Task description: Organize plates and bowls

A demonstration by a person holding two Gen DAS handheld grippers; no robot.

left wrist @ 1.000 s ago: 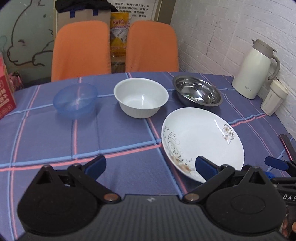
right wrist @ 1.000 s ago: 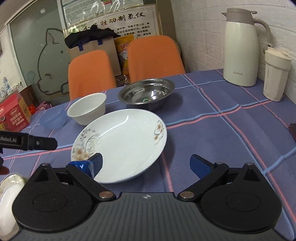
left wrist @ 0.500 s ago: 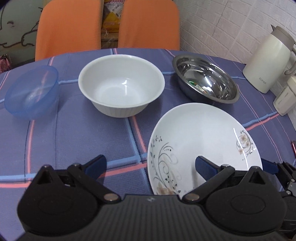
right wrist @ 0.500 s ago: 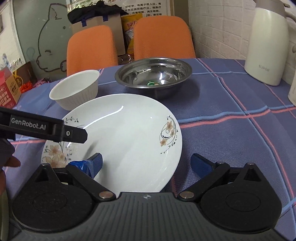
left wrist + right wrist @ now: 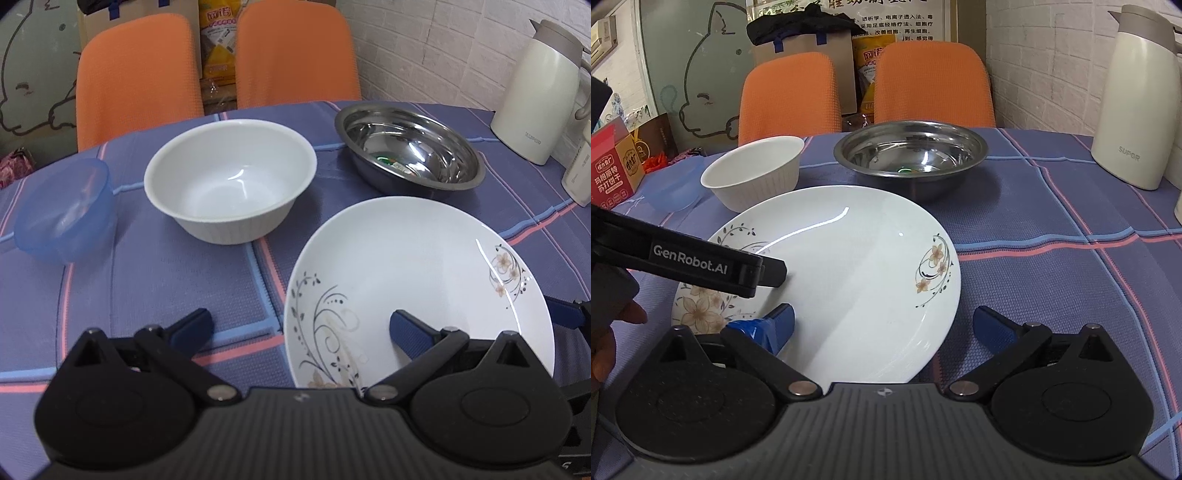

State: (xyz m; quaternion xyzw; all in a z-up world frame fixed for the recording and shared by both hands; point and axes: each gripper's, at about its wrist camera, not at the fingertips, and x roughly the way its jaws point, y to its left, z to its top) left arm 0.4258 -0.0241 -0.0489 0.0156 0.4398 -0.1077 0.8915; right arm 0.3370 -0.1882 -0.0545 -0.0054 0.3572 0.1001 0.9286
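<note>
Each gripper [image 5: 299, 326] is black with ridged grey middle, round silver screws and blue fingertips [image 5: 779, 321]. One side reads "GenRobot.AI".

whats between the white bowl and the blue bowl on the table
Nothing: only bare checked tablecloth separates the white bowl from the blue bowl, clearest in the left wrist view.

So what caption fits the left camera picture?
Open left gripper reaching over a flowered plate, with three bowls behind.
</note>
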